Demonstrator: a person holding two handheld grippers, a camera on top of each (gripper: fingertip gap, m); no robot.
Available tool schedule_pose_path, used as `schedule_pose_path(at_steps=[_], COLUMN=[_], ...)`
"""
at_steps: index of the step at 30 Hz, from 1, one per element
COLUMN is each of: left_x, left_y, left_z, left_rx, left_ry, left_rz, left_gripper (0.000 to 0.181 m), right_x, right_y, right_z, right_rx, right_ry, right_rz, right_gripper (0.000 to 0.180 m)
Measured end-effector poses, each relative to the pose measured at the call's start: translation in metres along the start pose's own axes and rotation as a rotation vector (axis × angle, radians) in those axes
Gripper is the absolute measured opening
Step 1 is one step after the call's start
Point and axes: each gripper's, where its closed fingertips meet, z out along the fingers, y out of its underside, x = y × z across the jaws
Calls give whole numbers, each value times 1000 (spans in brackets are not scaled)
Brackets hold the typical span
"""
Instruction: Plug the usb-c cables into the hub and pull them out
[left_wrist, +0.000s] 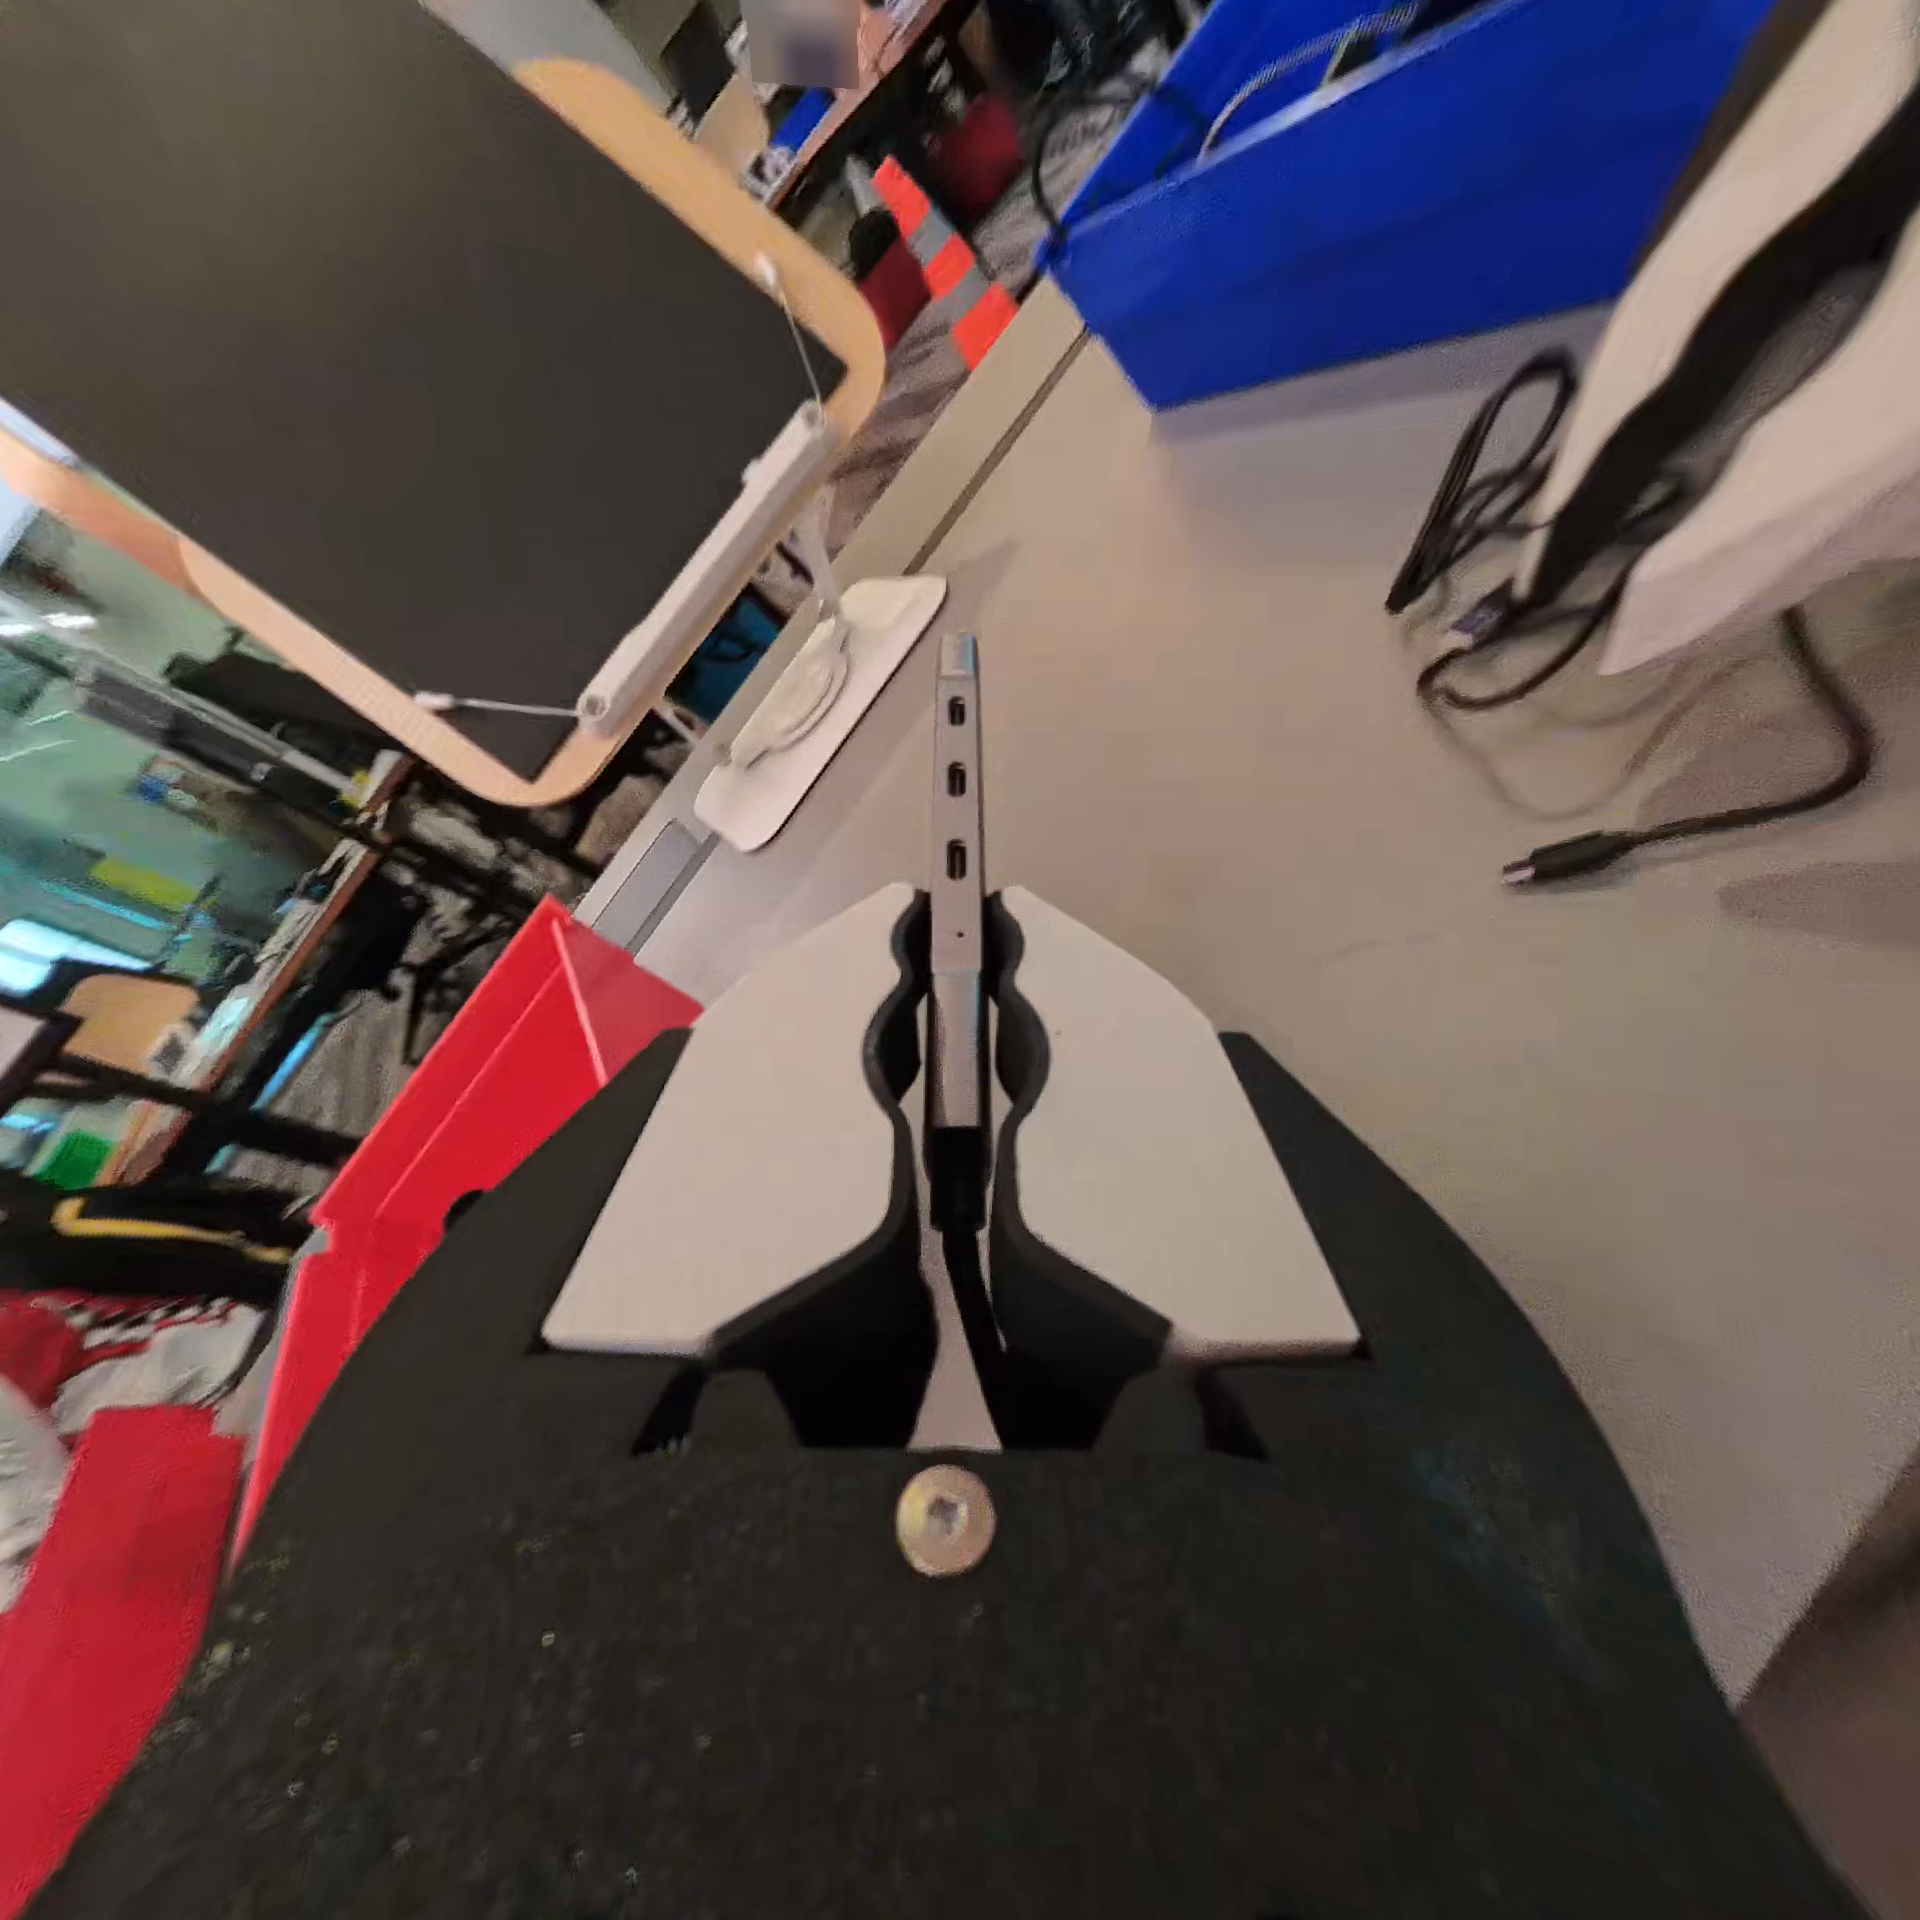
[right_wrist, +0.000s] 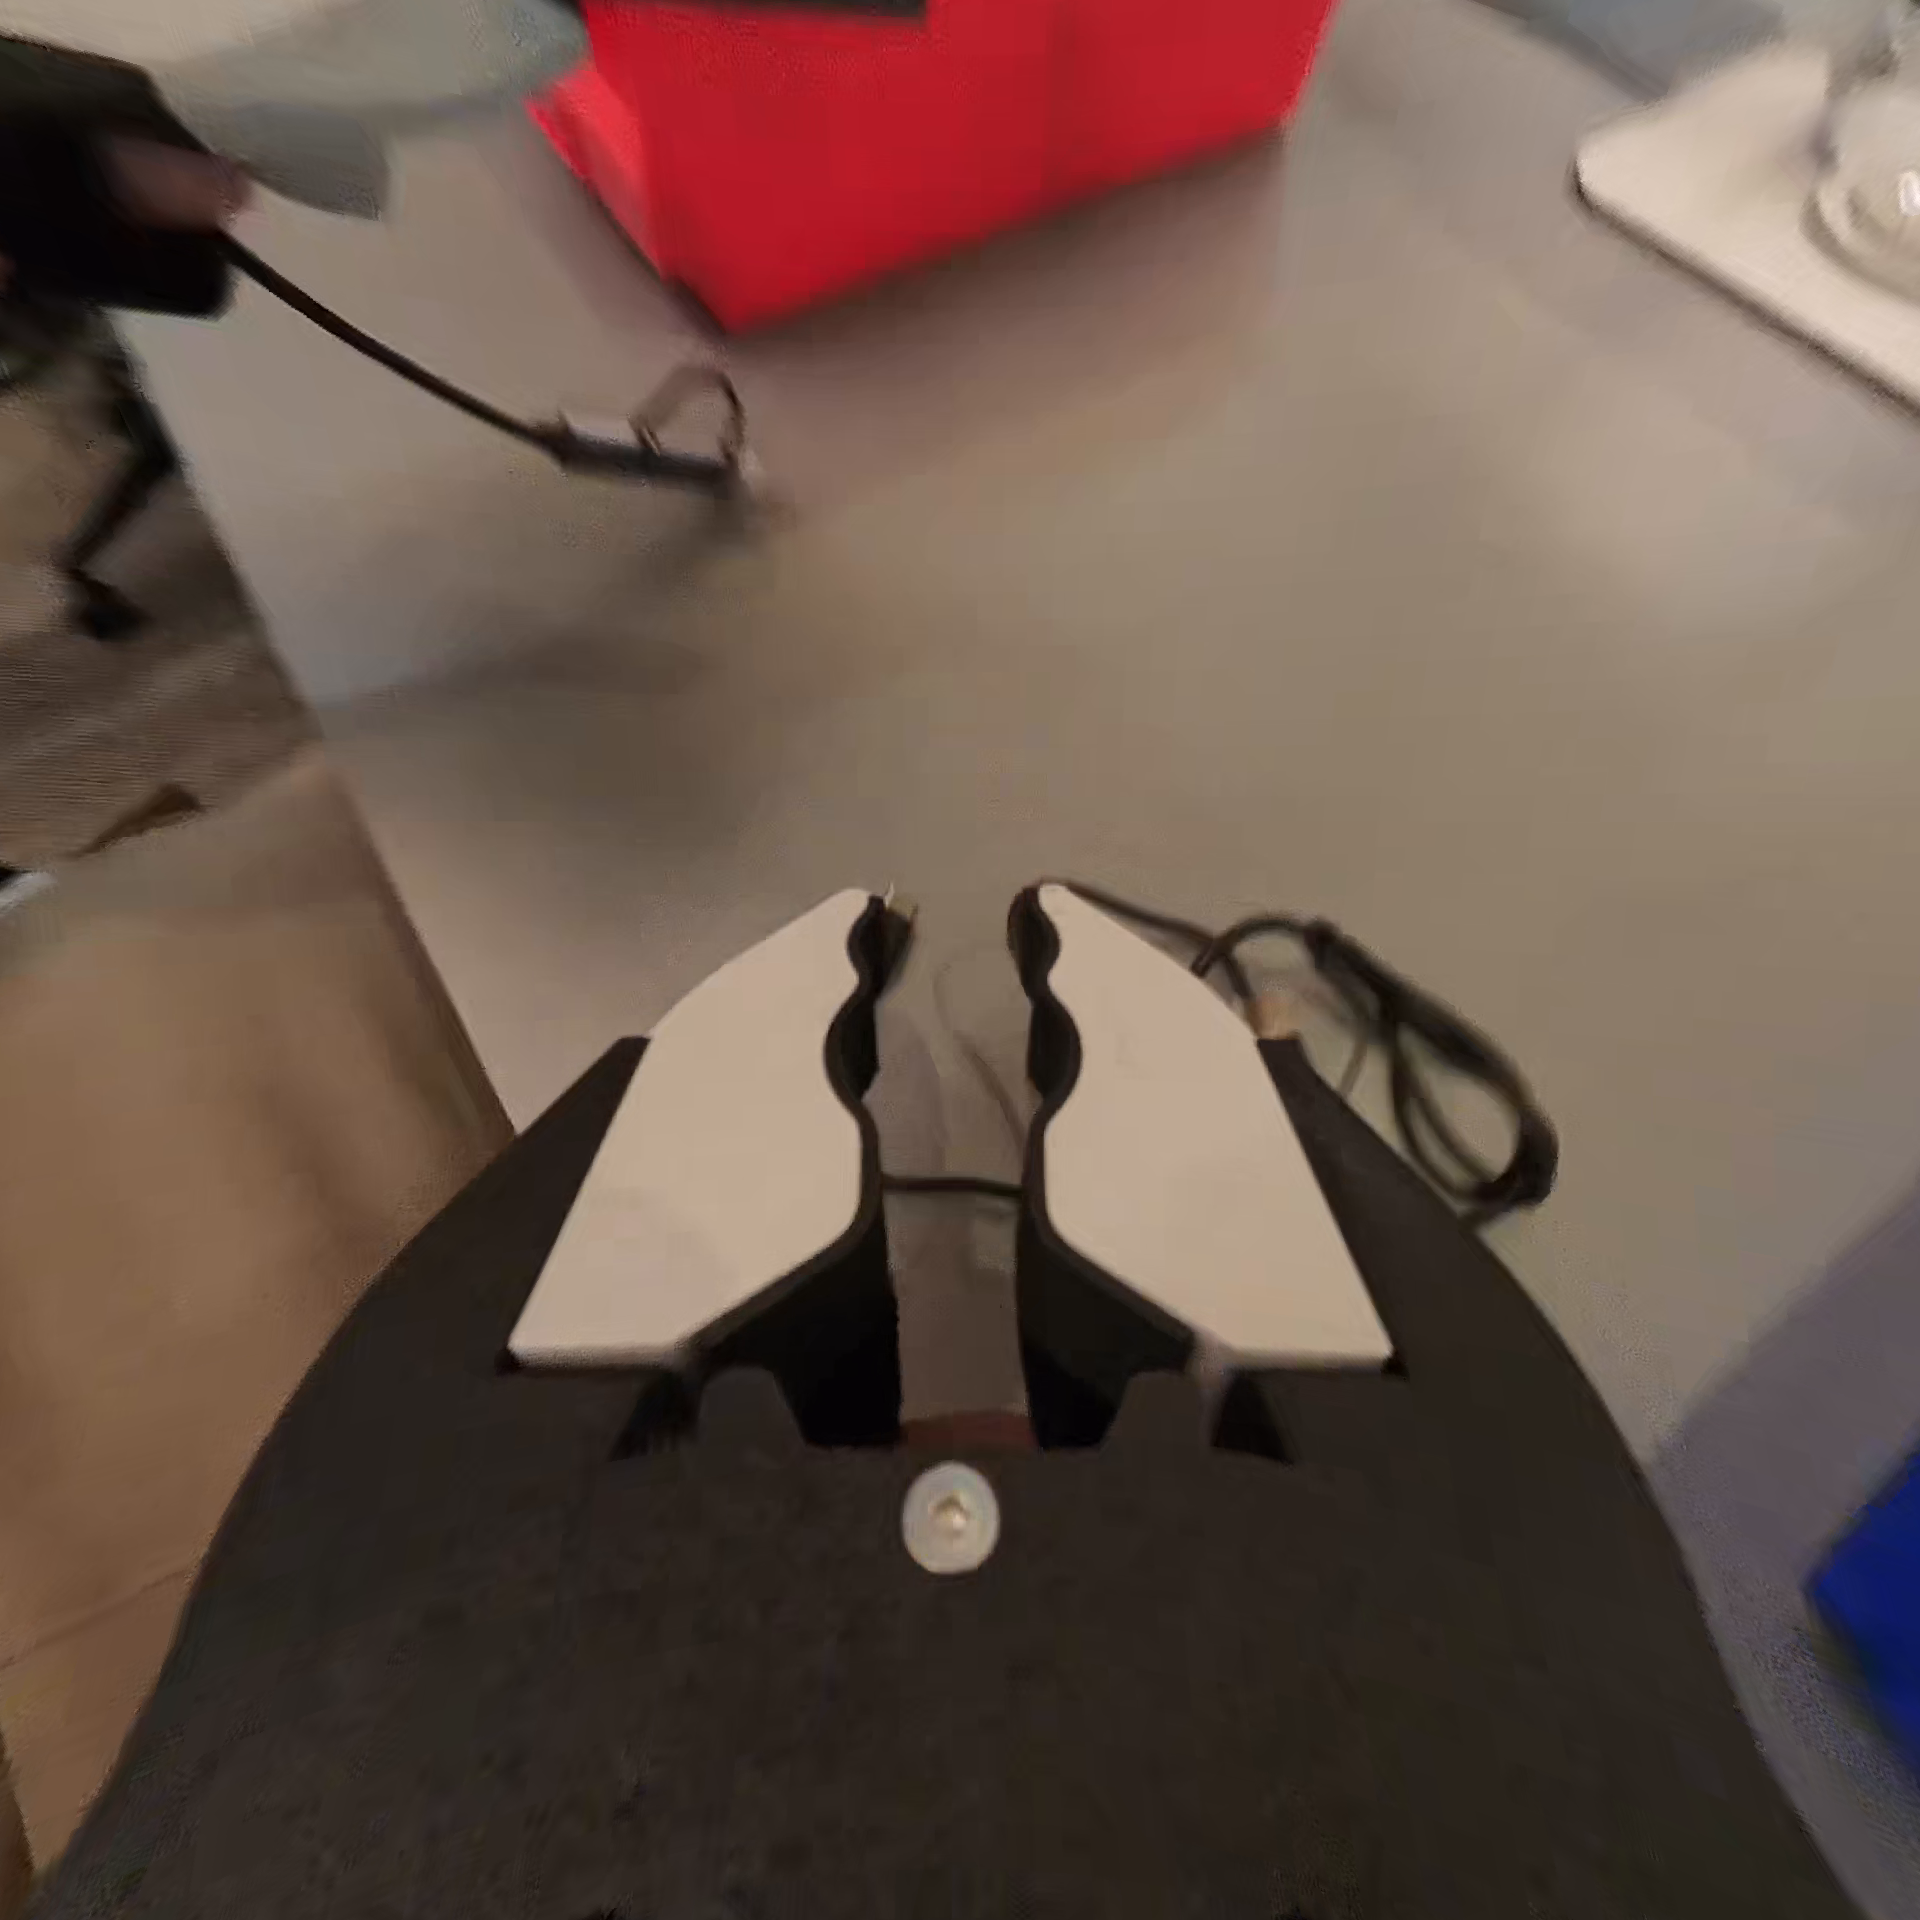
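Left gripper (left_wrist: 957, 904) pinches the hub (left_wrist: 957, 790) edge-up off the table (left_wrist: 1247, 935), its three ports bare toward us, we judge for plugging. Right gripper (right_wrist: 958, 914) spread, empty, over a loose cable (right_wrist: 1455, 1091) on the table.

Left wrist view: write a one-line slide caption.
Left tool clamps the grey hub edge-up, three ports empty, above the table.

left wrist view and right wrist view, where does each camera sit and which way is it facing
Left wrist view: on the left hand-held gripper, looking along its white fingers, shut on the slim grey metal hub, over the grey table.
Right wrist view: on the right hand-held gripper, open, tilted down at the table and coiled black cable.
Shared: red box, table, white flat base.
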Motion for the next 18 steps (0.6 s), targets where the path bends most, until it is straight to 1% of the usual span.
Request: schedule_pose_path(at_steps=[2, 4, 6, 9, 13, 14, 16, 18], left_x=[11, 22, 31, 40, 45, 45, 48, 49], left_y=[12, 14, 9, 7, 6, 5, 5, 4], left_z=[6, 11, 15, 20, 20, 21, 23, 24], left_rx=[-48, -65, -45, -39, -39, -37, -38, -42], left_ry=[-40, -41, -32, -12, -18, -24, -23, -36], left_rz=[92, 189, 235, 255, 309, 320, 348, 394], left_gripper=[9, 9, 9, 9, 9, 9, 9, 9], right_x=[-9, -21, -26, -23, -22, -24, -28, -26], right_y=[15, 26, 31, 35, 42, 42, 38, 25], right_z=[7, 16, 24, 28, 30, 30, 28, 19], right_rx=[-22, -51, -70, -94, -142, -151, -134, -109], right_ry=[54, 35, 32, 54, 99, 93, 74, 73], right_rz=[59, 127, 185, 216, 172, 149, 108, 31], right_gripper=[21, 22, 24, 19, 8, 2, 2, 2])
